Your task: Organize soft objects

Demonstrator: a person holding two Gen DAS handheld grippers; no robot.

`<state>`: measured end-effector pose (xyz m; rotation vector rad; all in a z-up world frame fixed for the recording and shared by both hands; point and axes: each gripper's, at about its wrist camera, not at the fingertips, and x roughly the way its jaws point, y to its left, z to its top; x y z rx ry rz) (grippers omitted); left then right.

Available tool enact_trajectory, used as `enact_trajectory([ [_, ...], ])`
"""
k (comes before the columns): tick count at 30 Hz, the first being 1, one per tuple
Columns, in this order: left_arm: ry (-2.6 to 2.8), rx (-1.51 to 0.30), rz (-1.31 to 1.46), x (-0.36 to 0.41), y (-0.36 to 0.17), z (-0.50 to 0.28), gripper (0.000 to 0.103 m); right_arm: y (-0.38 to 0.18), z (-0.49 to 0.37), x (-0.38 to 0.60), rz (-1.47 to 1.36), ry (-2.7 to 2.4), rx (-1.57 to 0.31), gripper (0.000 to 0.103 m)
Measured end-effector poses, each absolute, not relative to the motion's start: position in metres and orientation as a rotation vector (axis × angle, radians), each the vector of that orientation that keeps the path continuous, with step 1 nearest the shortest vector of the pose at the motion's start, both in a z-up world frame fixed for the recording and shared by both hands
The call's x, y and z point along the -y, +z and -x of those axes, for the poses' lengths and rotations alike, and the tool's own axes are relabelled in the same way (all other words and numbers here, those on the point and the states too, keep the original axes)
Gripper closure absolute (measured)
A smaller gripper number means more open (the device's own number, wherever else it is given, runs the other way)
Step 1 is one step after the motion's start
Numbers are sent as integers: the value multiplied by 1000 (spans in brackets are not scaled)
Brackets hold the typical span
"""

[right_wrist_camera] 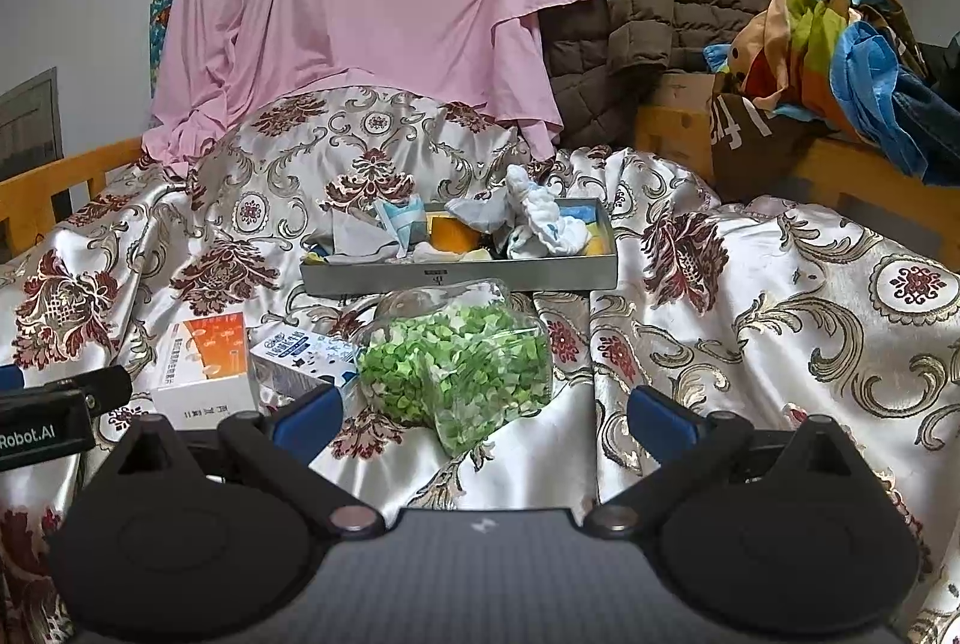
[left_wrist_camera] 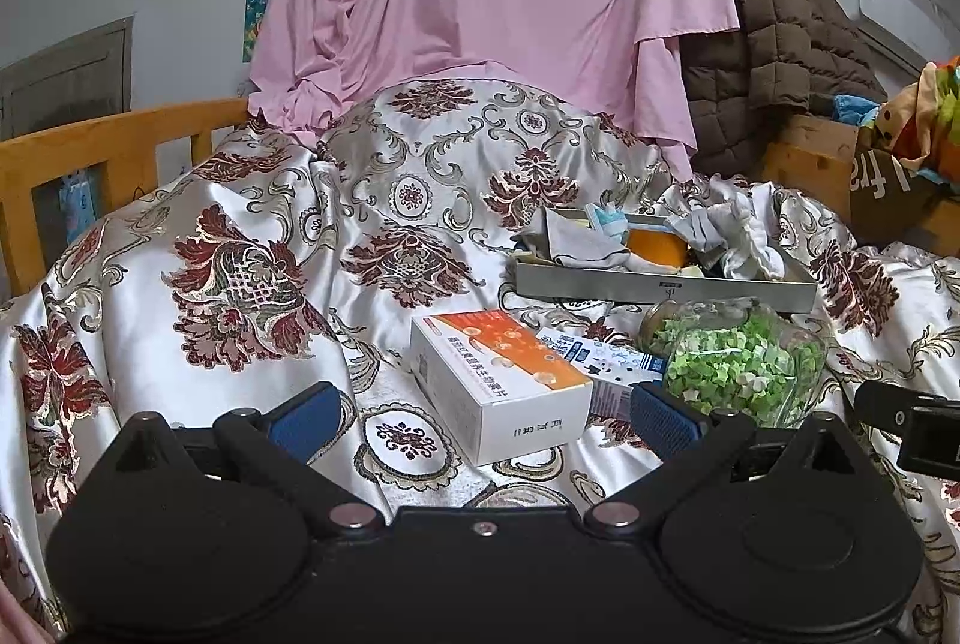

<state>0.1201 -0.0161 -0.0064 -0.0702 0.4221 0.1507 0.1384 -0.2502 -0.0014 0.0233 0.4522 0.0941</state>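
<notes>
Right wrist view alone shows crumpled colourful clothes (right_wrist_camera: 840,44); both grippers, left gripper (left_wrist_camera: 480,413) and right gripper (right_wrist_camera: 480,413), hold jaws wide, empty, over glossy satin bedspread (right_wrist_camera: 750,314).

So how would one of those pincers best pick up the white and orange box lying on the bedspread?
The white and orange box lies flat with a long edge toward the left gripper, which is open. I would come from above and close across its narrow width, near the middle. The blue carton crowds its far side, so stay clear of that.
</notes>
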Motion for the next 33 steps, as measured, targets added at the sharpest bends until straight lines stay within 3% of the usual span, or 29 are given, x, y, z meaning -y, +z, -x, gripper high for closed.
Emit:
enact_trajectory([
  [33, 153, -427, 52, 18, -11, -120, 1, -4, -138, 251, -16, 95, -463, 0],
])
